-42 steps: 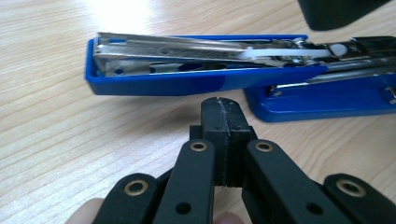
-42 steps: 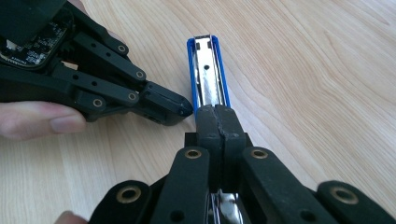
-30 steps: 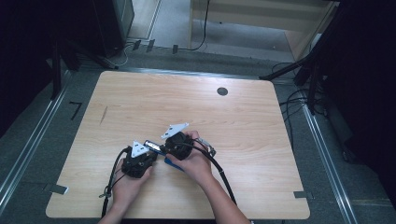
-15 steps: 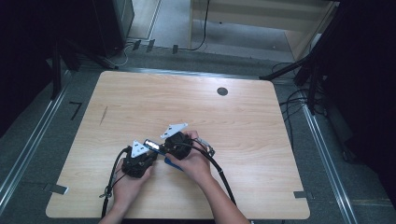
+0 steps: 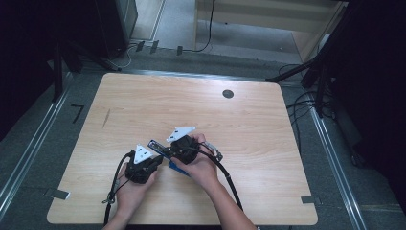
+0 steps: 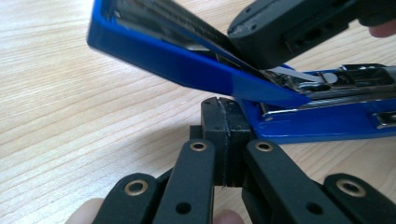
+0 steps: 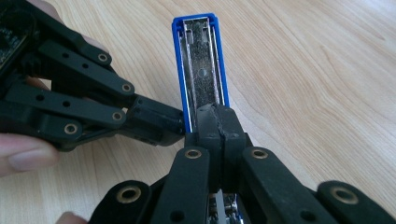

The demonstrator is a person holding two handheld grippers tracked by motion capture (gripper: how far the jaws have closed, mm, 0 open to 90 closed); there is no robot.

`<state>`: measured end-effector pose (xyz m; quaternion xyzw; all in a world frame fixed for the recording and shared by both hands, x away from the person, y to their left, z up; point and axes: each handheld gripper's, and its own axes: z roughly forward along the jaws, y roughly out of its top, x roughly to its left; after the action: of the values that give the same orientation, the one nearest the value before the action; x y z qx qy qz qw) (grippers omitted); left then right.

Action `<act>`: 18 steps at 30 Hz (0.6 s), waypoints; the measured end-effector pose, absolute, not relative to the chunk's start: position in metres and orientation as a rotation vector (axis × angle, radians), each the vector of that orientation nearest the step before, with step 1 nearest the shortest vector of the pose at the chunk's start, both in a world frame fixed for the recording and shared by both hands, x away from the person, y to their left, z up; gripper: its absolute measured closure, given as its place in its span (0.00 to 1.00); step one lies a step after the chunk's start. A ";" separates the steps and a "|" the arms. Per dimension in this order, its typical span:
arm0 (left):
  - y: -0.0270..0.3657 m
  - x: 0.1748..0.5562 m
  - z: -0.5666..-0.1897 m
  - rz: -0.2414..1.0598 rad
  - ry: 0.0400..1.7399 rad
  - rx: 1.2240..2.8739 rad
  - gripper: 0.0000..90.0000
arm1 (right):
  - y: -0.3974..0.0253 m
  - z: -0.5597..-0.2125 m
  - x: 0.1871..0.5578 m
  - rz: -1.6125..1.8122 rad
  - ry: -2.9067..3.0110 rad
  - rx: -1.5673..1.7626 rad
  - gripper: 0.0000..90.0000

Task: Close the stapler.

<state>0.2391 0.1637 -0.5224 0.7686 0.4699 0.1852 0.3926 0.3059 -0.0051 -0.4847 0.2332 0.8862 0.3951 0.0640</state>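
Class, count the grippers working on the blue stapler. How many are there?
2: the left gripper shut at the stapler's near side, the right gripper pressing its raised lid.

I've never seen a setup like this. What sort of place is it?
Likely a lab or recording workshop: one bare wooden table, cables across the grey floor, dark stands around it.

Two hand-held black grippers, bare forearms

Brass-ringed pivots are seen on black linkage jaws; white, seemingly triangular plates top the left gripper [image 5: 143,165] and right gripper [image 5: 184,146]; black cables trail.
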 end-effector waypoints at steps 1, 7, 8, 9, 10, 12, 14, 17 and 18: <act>0.163 0.239 -0.522 0.462 1.188 1.947 1.00 | -0.006 -0.484 0.305 1.201 2.673 0.709 1.00; 0.162 0.234 -0.524 0.423 1.171 1.933 1.00 | -0.011 -0.480 0.304 1.215 2.665 0.708 1.00; 0.160 0.233 -0.524 0.424 1.160 1.937 1.00 | -0.012 -0.480 0.303 1.214 2.663 0.704 1.00; 0.158 0.232 -0.524 0.424 1.154 1.935 1.00 | -0.012 -0.479 0.303 1.213 2.662 0.708 1.00; 0.156 0.230 -0.523 0.425 1.145 1.937 1.00 | -0.013 -0.479 0.302 1.214 2.661 0.708 1.00; 0.152 0.229 -0.524 0.422 1.128 1.942 1.00 | -0.014 -0.477 0.302 1.217 2.658 0.705 1.00; 0.148 0.226 -0.525 0.422 1.117 1.952 1.00 | -0.016 -0.475 0.301 1.225 2.654 0.708 1.00; 0.142 0.224 -0.528 0.400 1.092 1.959 1.00 | -0.018 -0.473 0.300 1.232 2.651 0.706 1.00; 0.140 0.223 -0.528 0.391 1.080 1.957 1.00 | -0.019 -0.473 0.300 1.237 2.647 0.702 1.00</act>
<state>0.2234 0.1397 -0.5281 0.7816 0.4315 0.1563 0.4224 0.2998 -0.0190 -0.4731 0.2330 0.8789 0.4107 0.0682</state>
